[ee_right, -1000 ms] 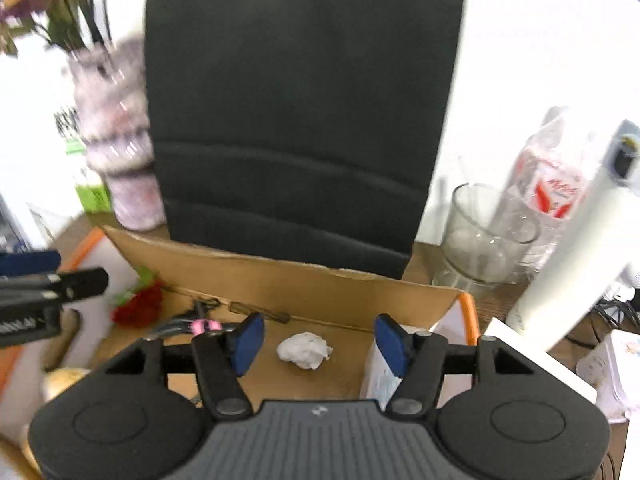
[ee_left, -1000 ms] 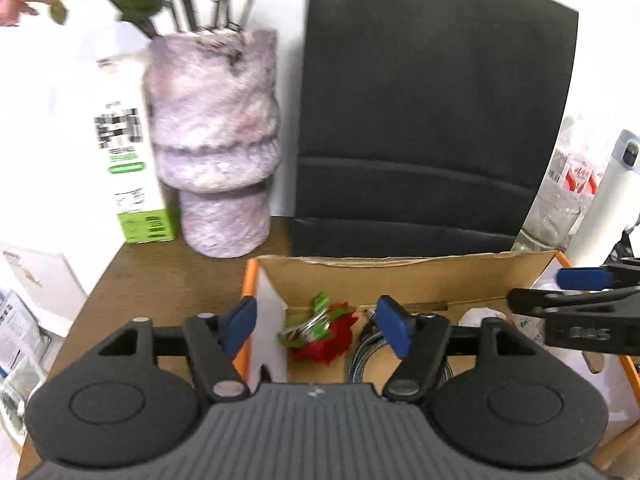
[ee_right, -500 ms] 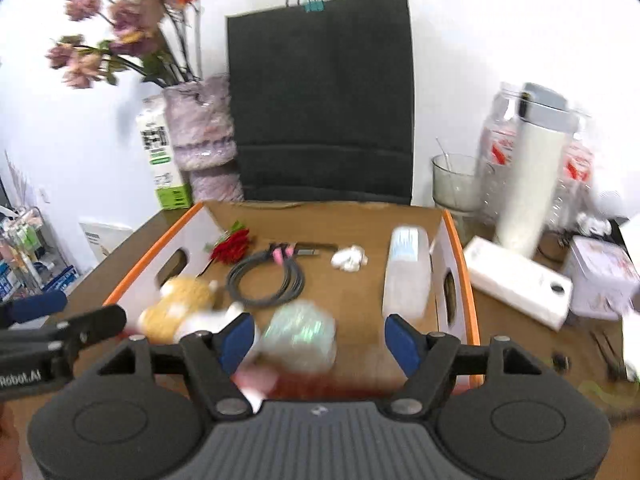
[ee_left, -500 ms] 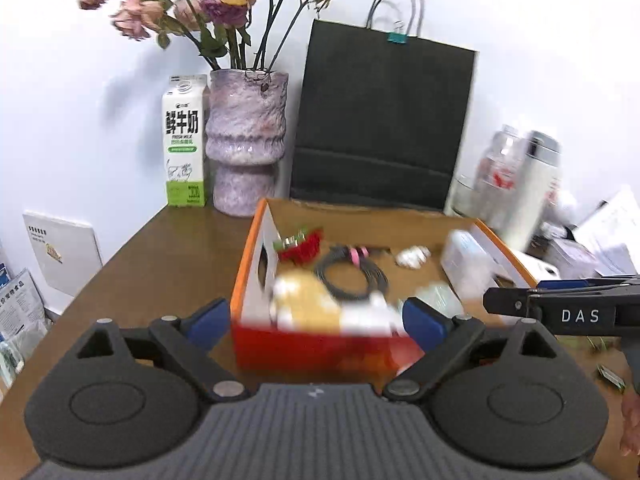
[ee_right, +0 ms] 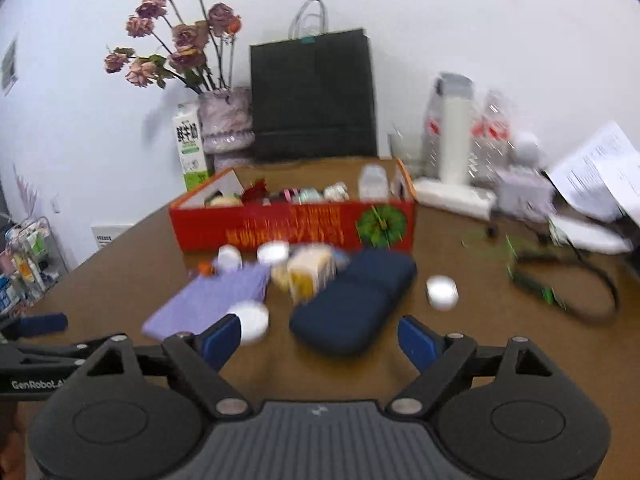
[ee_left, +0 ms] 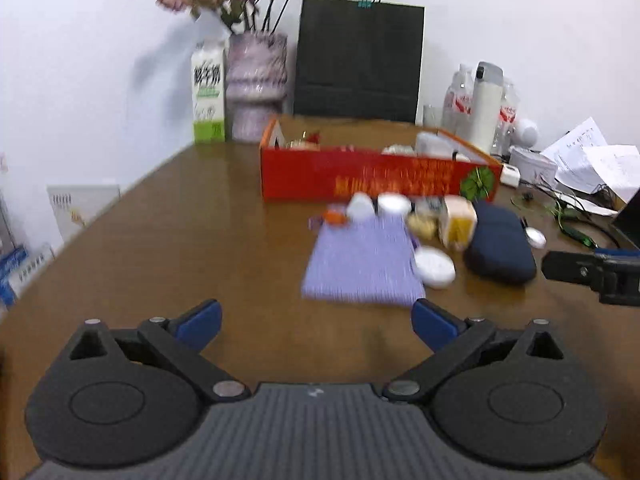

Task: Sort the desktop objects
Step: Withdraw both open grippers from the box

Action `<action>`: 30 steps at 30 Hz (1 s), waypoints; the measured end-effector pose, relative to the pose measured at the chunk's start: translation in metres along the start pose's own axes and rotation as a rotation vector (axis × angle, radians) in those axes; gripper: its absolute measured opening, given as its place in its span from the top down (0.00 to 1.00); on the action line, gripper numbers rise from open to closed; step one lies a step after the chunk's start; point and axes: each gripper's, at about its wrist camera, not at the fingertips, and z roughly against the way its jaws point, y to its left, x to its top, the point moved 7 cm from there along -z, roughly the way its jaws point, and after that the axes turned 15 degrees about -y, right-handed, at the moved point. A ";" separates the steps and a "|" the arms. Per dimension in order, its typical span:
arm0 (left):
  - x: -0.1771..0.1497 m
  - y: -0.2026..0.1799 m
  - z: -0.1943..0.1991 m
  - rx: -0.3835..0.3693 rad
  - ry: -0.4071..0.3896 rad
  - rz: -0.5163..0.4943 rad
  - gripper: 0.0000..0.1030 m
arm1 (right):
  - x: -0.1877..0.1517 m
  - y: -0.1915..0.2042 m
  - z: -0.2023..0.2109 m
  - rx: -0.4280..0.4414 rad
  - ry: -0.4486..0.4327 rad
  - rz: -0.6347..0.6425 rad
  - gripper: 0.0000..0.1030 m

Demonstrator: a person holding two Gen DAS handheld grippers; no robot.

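Looking at the red box (ee_right: pixel 296 228) as the anchor here: it's sitting mid-desk with a bunch of stuff already inside it, and everything waiting to be sorted is lying in a cluster just in front of its near wall. That pile includes a purple notebook (ee_left: pixel 362 262) lying flat, a navy pouch (ee_right: pixel 354 300) on the right end of the cluster, a small yellow-and-white carton (ee_left: pixel 458 220) between those two, and several round white lids, one of them (ee_left: pixel 434 266) touching the notebook's corner.

Both grippers are hanging on the near side of the pile from the box, well short of touching anything. The left gripper (ee_left: pixel 316 322) is standing wide open with only bare desk between its jaws; they've just been opening. The right gripper (ee_right: pixel 320 340) is also open and has been widening too, nothing pinched, with the pouch lying just beyond its gap.

My take on doing this step well: the views are blurry, so I'd be slowing down before committing. I'm guessing the pouch is the natural pick for the right side, and grabbing it across the narrow width, not the long way, is looking safer. The notebook is flat on the desk, so the left jaws are probably needing an edge to bite, maybe the near one. Watch that loose lid, it's likely getting knocked if the notebook slides.
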 end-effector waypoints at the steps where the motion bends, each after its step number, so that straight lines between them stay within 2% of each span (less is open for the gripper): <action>1: -0.008 0.001 0.006 0.003 0.000 0.005 0.00 | -0.008 0.001 0.010 -0.001 0.002 -0.012 0.17; 3: -0.018 0.001 0.013 -0.002 0.002 -0.002 0.00 | -0.027 0.007 0.032 -0.014 0.002 0.032 0.16; 7: -0.017 -0.001 0.021 -0.009 -0.027 -0.020 0.00 | -0.037 0.010 0.041 -0.037 0.009 0.096 0.11; 14: -0.024 -0.008 0.021 -0.027 -0.009 -0.043 0.00 | -0.053 0.004 0.040 -0.051 0.046 0.065 0.11; 19: -0.027 -0.001 0.015 -0.023 0.036 0.017 0.00 | -0.058 0.000 0.038 -0.049 0.056 0.029 0.11; 24: -0.027 0.006 0.013 -0.014 0.047 0.077 0.00 | -0.056 -0.002 0.038 -0.065 0.044 0.011 0.11; 27: -0.016 0.006 0.006 -0.039 0.011 0.104 0.00 | -0.048 -0.004 0.032 -0.061 0.055 -0.007 0.12; 29: 0.000 0.003 -0.008 -0.052 -0.030 0.060 0.00 | -0.030 0.001 0.019 0.006 0.040 -0.027 0.17; 30: 0.007 0.001 -0.017 -0.061 -0.045 0.034 0.00 | -0.030 0.001 0.019 0.006 0.040 -0.027 0.20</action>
